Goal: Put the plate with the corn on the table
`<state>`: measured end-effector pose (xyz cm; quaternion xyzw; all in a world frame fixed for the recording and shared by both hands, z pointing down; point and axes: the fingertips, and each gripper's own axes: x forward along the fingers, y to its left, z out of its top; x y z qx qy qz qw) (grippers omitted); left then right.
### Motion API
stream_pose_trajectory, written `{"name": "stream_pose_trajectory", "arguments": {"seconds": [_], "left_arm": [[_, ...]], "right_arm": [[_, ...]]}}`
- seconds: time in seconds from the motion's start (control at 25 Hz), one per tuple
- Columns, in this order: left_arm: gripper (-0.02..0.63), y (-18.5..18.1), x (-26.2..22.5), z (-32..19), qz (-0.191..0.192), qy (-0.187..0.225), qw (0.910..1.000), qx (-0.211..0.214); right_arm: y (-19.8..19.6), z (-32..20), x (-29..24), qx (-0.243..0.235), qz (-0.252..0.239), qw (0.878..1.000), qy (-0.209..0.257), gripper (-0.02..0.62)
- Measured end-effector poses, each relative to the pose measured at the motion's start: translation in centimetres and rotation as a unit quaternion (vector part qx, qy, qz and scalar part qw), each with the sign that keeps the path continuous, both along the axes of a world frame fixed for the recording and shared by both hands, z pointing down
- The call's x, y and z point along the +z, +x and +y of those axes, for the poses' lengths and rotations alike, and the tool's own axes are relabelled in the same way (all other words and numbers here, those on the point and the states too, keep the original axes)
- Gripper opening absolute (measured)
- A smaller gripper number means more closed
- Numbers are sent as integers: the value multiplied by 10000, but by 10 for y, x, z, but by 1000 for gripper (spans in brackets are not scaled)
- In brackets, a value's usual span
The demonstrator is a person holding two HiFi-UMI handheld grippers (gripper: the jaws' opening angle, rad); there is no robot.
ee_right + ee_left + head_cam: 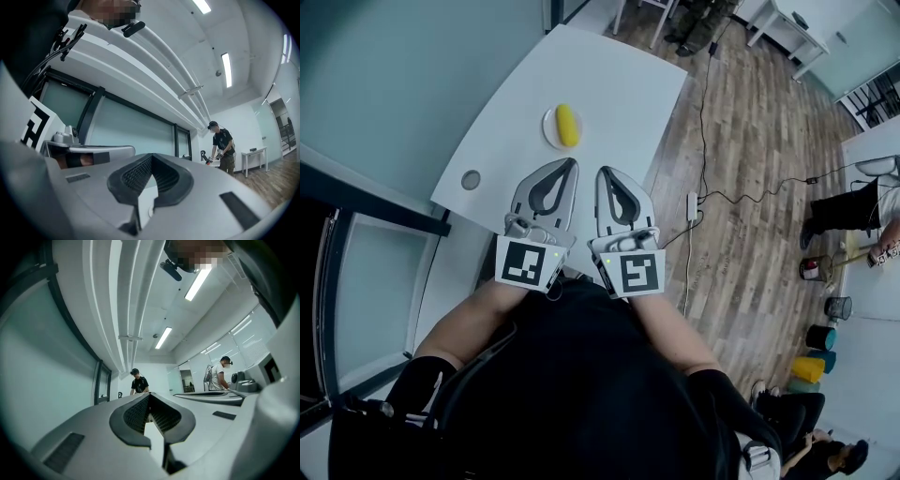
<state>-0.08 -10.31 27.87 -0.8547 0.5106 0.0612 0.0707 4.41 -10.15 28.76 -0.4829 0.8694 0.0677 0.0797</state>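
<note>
Visibly, black markers (526, 263) top left gripper (572, 162) and right gripper (605, 172), jaws together.

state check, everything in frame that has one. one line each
left gripper: shut, empty, clear of the plate
right gripper: shut, empty, beside the left one
plate: flat on the table, nothing gripping it
corn: lying on the plate
</note>
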Motion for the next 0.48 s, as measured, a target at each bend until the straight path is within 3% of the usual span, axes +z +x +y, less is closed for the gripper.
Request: {"name": "stream_pose_trajectory", "arguments": {"seconds": [0.48], "left_arm": [[3,2,-3,-8,5,-86,9998,-160]], "right_arm": [[10,-6,-8,17,-63,10000,43,2]]}}
